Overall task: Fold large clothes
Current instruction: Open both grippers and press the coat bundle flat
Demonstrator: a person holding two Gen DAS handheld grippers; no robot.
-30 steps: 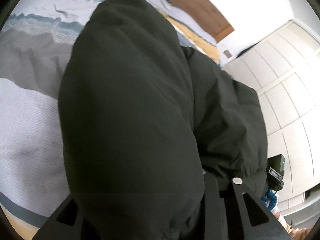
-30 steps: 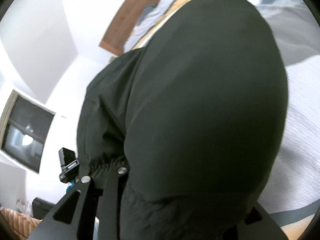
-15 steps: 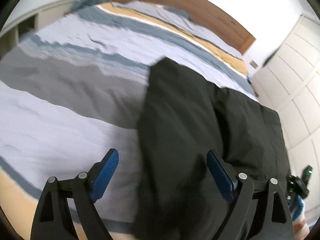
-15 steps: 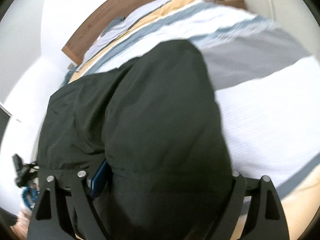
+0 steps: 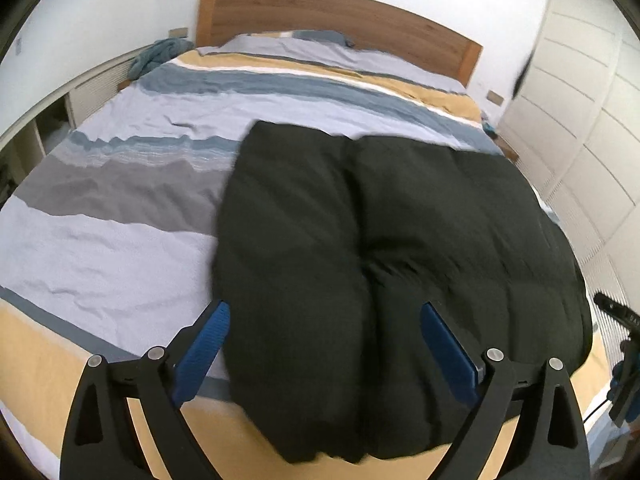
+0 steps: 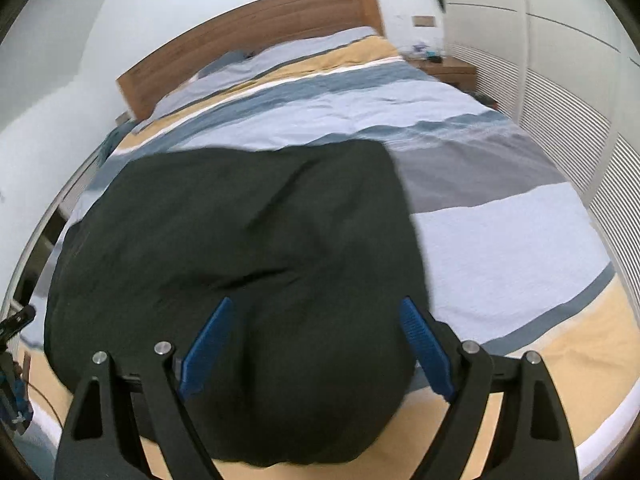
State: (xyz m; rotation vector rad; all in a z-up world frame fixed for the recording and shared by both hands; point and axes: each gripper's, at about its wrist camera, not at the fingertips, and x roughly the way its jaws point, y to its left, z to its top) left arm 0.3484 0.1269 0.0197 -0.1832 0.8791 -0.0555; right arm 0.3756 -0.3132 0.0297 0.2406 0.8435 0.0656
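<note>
Lying folded on the bed (image 5: pixel 120 248), the black jacket (image 5: pixel 360 240) sits below both spread grippers, left gripper (image 5: pixel 324 344) opening, right gripper (image 6: pixel 316 340) holding nothing

Jacket (image 5: pixel 400 260) lies on my bed (image 5: pixel 120 240), near the foot edge. Headboard (image 5: pixel 320 16) behind it at far end. Wardrobe (image 5: pixel 580 120) right of bed. Nightstand (image 6: pixel 448 68) beside headboard, right side.

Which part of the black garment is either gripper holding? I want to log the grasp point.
Neither. The left gripper is opening, the right gripper open; the black garment lies on the bed, touching no pad.
</note>
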